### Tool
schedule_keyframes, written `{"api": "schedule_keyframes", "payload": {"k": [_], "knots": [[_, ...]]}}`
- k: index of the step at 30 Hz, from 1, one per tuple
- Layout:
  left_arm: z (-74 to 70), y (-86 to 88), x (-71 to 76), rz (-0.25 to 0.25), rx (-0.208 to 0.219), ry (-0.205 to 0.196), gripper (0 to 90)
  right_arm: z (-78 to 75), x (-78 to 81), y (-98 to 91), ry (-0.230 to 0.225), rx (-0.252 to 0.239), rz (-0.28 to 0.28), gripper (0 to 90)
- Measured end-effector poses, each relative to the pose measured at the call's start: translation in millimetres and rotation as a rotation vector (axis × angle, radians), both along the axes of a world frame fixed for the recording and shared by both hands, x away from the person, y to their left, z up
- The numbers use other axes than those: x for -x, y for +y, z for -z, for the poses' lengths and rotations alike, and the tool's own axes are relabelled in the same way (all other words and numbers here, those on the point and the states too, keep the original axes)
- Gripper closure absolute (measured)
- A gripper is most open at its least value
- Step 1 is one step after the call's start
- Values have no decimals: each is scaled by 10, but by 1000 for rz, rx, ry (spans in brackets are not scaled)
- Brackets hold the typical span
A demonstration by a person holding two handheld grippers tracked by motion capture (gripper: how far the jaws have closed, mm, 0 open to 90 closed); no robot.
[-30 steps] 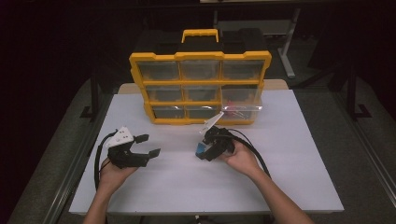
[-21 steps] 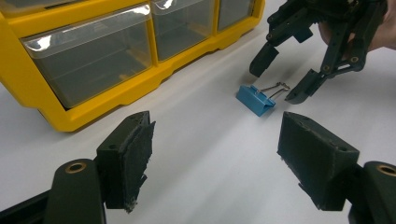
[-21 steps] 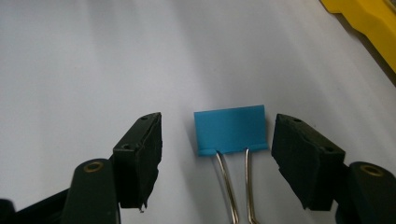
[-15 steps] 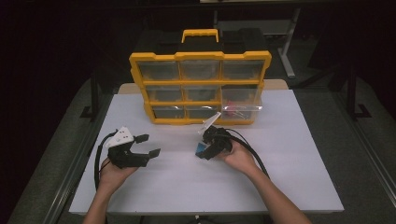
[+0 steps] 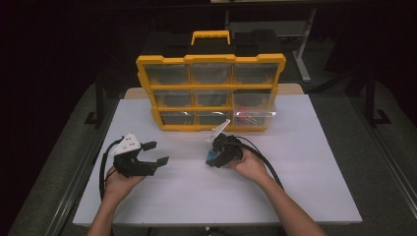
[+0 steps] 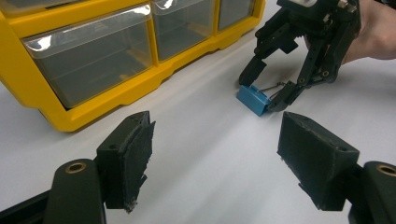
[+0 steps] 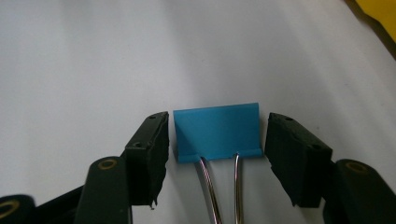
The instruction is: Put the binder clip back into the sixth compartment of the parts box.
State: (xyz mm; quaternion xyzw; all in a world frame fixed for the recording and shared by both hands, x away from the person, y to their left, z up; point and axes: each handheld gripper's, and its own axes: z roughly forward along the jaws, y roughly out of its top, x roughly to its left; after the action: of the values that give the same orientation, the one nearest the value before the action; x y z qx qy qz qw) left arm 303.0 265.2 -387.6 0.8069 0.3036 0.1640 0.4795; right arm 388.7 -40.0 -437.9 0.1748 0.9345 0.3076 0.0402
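A blue binder clip with two silver wire handles lies on the white table. My right gripper is open around it, one jaw on each side with a small gap to the clip. The left gripper view looks across at that clip and at the right gripper over it. In the high view the clip is a blue speck under the right gripper at table centre. My left gripper is held open above the table's left part, nothing between its fingers.
A yellow parts organizer with clear drawers and a top handle stands upright at the table's back centre. Its lower right drawer sticks out and holds small reddish items. The organizer's bottom row lies just ahead of the left gripper.
The right gripper has shifted slightly down and left over the clip. The left hand and gripper have stayed in place.
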Motion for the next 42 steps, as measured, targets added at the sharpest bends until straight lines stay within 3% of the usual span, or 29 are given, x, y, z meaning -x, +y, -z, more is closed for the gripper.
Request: {"api": "schedule_keyframes", "payload": {"k": [11,22,31,42], "knots": [[3,-1,-1,-1,3,0,261,6,15,21,-26,18,-15,455],[3,-2,0,0,4,0,261,6,-3,0,-15,3,-25,485],[2,0,-3,0,4,-1,261,-19,-16,-45,21,-21,-21,486],[3,0,-3,0,4,-2,261,-58,18,-64,42,-37,-59,485]]}}
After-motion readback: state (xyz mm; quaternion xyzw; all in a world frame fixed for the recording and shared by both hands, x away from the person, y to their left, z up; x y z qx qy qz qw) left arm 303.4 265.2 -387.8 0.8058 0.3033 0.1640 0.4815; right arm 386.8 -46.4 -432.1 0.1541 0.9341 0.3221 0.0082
